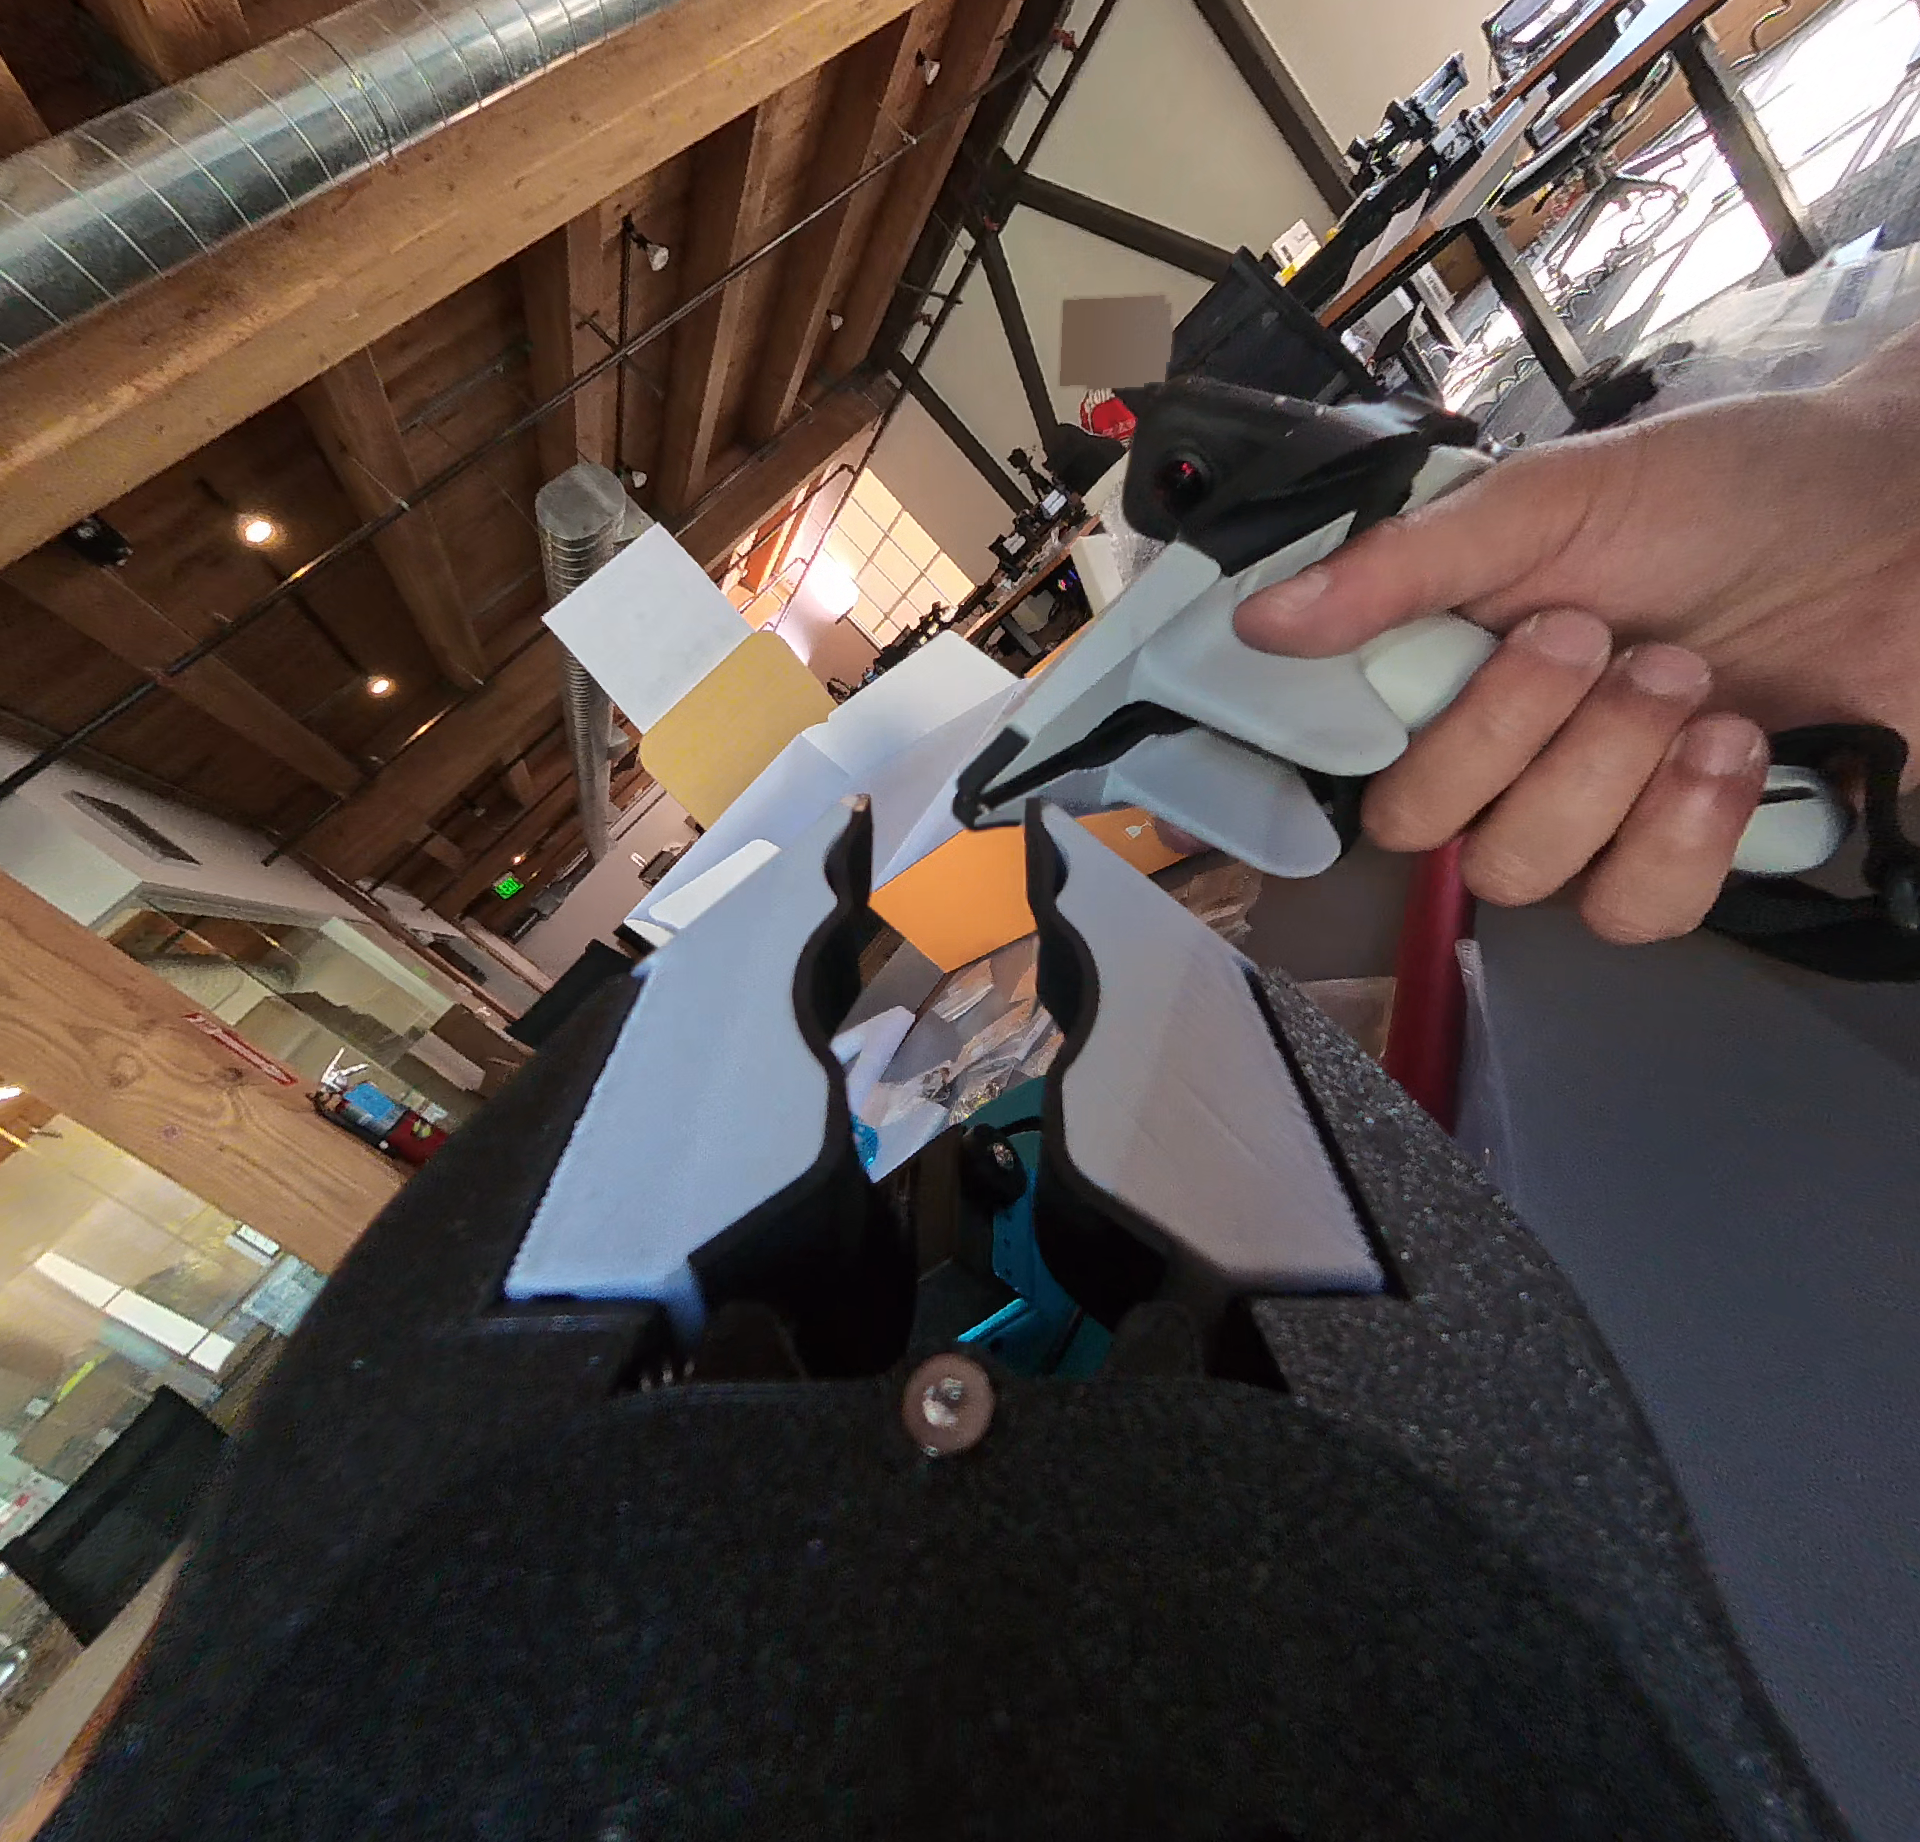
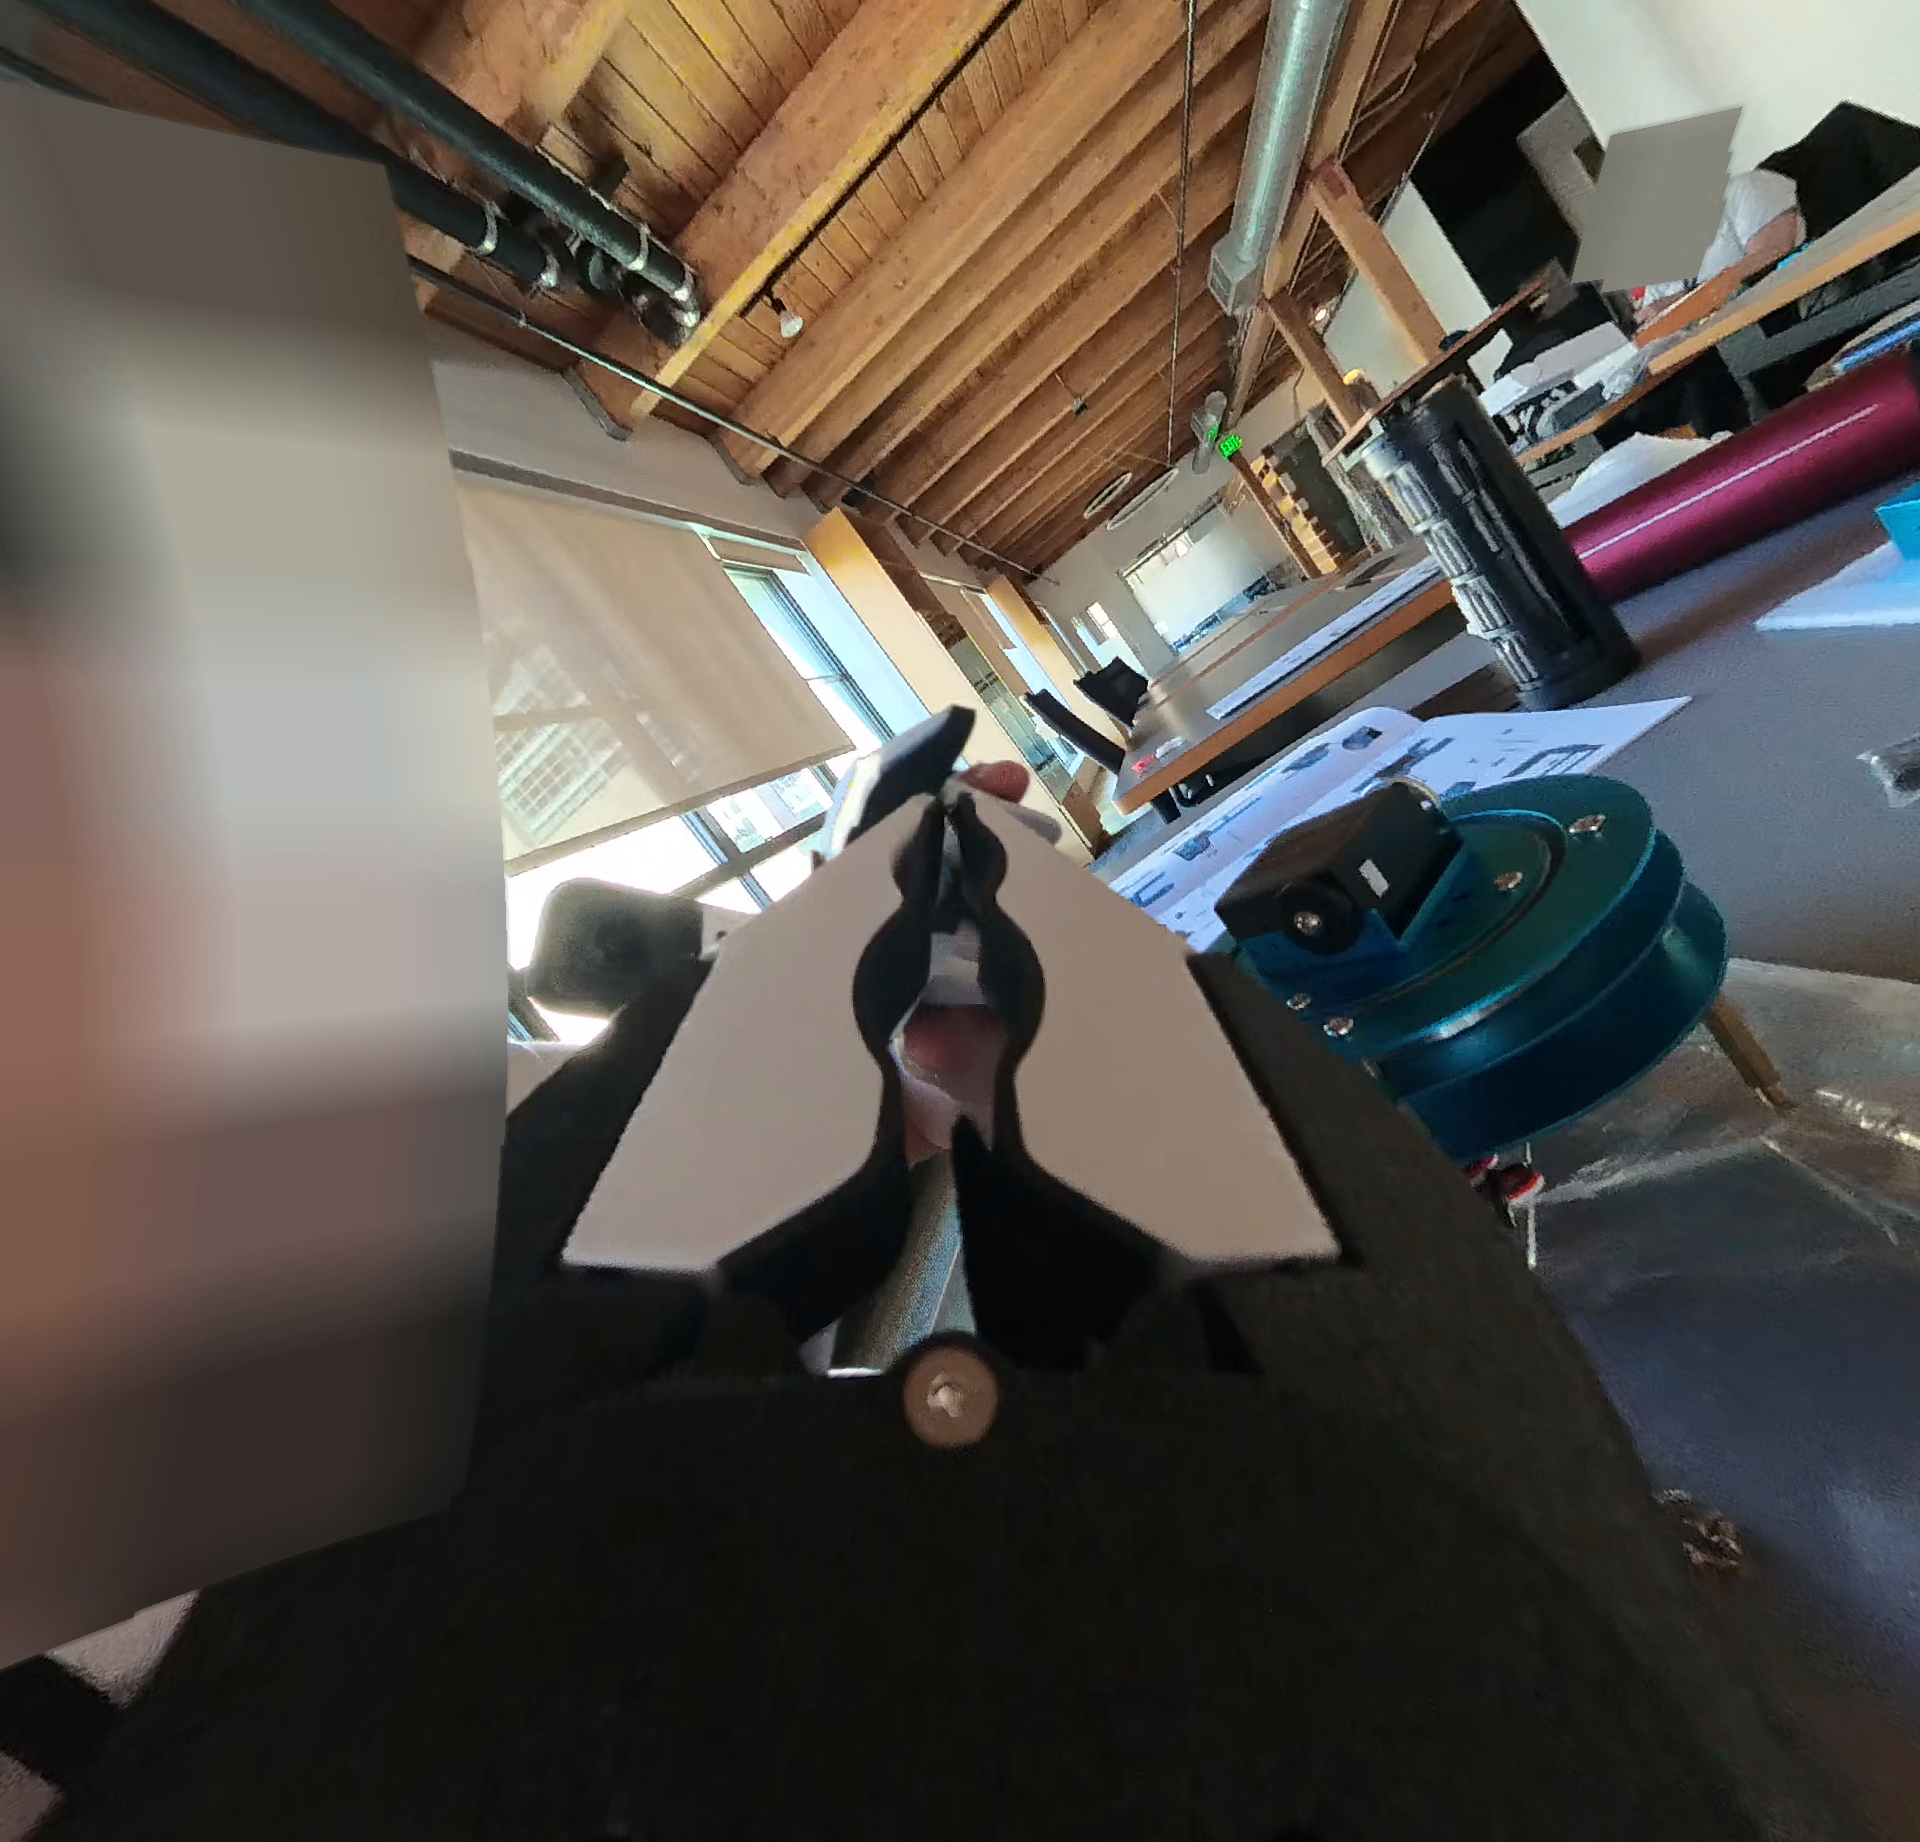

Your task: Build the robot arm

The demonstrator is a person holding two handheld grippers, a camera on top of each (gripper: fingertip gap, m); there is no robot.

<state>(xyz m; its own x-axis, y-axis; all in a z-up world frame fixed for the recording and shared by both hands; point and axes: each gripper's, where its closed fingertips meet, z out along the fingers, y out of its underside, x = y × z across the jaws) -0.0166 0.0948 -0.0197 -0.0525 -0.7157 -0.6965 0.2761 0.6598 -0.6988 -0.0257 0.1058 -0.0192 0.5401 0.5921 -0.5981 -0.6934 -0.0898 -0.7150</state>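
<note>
In the left wrist view my left gripper (image 1: pixel 948 813) is open and empty, tilted up toward the ceiling. A bare hand (image 1: pixel 1621 670) holds my right gripper (image 1: pixel 975 805) from the right, with its tips together just ahead of my left fingertips. In the right wrist view my right gripper (image 2: pixel 951 818) has its jaws nearly closed. Through the slit I see white and black parts of the left gripper (image 2: pixel 904 769) and a bit of a hand (image 2: pixel 943 1054). I see nothing clamped. A teal round device (image 2: pixel 1507 971) with a black motor block (image 2: pixel 1340 878) stands to the right.
A grey tabletop (image 2: pixel 1766 857) carries a printed sheet (image 2: pixel 1475 753), a black cylinder (image 2: pixel 1486 556), a maroon roll (image 2: pixel 1745 462) and clear plastic film (image 2: pixel 1683 1221). White and orange boxes (image 1: pixel 727 722) stand beyond the left gripper. A person sits at a far table (image 2: pixel 1756 223). Left and right tips are no more than a few centimetres apart.
</note>
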